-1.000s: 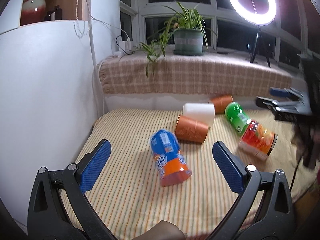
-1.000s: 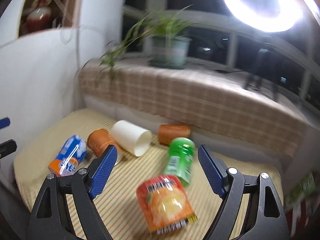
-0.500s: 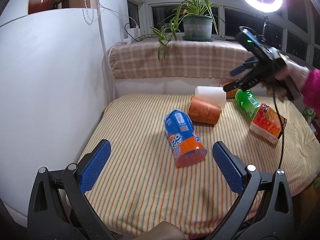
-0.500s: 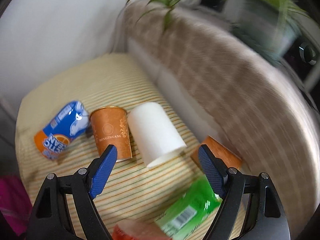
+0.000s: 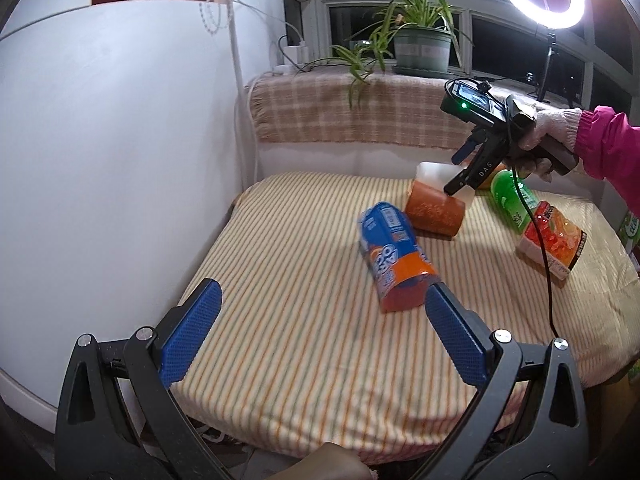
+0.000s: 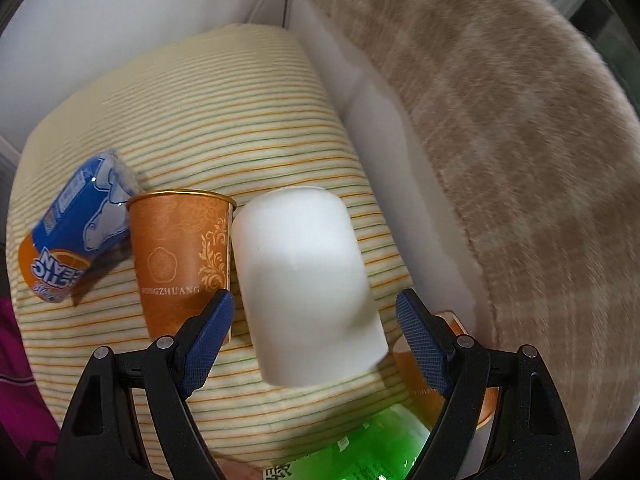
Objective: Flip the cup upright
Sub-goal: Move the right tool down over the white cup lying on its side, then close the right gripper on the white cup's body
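From the left wrist view, the left gripper (image 5: 320, 336) hung released, jaws spread wide over the near part of the striped cloth (image 5: 280, 264), holding nothing. Just beyond its right pad lay a blue-and-orange bottle (image 5: 394, 256) on its side. Behind that bottle an orange paper cup (image 5: 434, 212) lay tipped over, and the white cup (image 5: 430, 172) lay just behind the orange cup, partly hidden by the right gripper (image 5: 462, 168) reaching down over it. A green bottle (image 5: 510, 200) and a red-orange packet (image 5: 554, 240) lay to the right of the orange cup.

From the right wrist view, the right gripper (image 6: 312, 320) was open, its blue pads either side of the white cup (image 6: 306, 280) but not yet touching. That cup lay on its side, touching or nearly touching the orange paper cup (image 6: 182, 252) on its left.

The white cup looked light and thin-walled, likely to crush or slide under a hard squeeze. A gentle grip across the middle of its body seemed best.
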Tool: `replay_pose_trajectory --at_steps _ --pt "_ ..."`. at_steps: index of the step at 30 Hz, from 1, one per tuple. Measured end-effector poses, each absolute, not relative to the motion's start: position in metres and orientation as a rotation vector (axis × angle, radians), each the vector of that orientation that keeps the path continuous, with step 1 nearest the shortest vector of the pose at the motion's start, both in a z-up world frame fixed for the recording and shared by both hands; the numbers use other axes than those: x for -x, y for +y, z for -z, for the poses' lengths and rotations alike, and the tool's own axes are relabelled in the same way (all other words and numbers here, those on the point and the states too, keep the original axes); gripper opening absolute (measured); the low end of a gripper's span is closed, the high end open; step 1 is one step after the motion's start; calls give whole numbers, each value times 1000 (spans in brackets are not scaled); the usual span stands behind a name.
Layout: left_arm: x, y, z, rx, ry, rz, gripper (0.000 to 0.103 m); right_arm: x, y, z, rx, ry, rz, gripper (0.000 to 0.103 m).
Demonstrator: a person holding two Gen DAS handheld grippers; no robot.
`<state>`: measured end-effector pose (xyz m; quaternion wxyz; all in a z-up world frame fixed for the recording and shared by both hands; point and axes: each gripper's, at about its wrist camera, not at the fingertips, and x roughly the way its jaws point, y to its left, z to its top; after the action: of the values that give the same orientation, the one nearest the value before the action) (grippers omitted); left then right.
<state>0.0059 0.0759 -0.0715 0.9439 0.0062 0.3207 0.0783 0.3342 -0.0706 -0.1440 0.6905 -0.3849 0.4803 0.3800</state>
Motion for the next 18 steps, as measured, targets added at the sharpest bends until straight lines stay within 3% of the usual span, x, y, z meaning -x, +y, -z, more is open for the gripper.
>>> replay_pose_trajectory --at_steps 9,18 --pt "3 94 76 11 655 -201 103 -339 -51 171 897 1126 -824 78" --pt "8 96 74 10 637 -189 103 -331 -51 146 912 1073 -789 76"
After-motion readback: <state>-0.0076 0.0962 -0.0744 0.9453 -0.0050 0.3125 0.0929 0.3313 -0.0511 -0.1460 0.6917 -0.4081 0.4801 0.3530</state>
